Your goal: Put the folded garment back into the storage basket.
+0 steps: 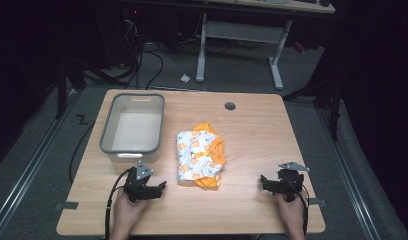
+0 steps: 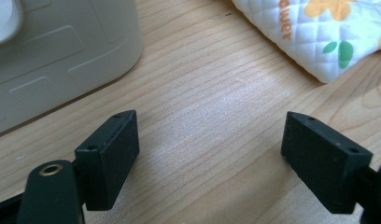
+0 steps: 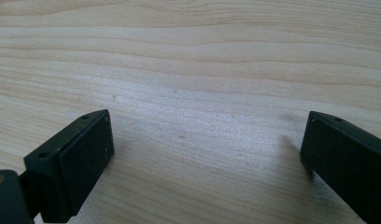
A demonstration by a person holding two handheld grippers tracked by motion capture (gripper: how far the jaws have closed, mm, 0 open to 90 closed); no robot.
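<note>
A folded white quilted garment with orange trim and a flower print (image 1: 200, 159) lies in the middle of the wooden table (image 1: 252, 130). A grey plastic bin (image 1: 133, 127) stands to its left. My left gripper (image 1: 159, 188) rests near the front edge, below the bin and left of the garment, open with bare wood between its jaws. In the left gripper view (image 2: 209, 140) the bin's wall (image 2: 58, 56) shows at upper left and the garment's corner (image 2: 319, 32) at upper right. My right gripper (image 1: 265, 183) sits at the front right, open over bare wood (image 3: 202, 140).
The bin holds nothing that I can see. A round cable hole (image 1: 230, 106) sits near the table's far edge. Behind the table stand a white desk frame (image 1: 242, 45) and cables on the floor. The surroundings are dark.
</note>
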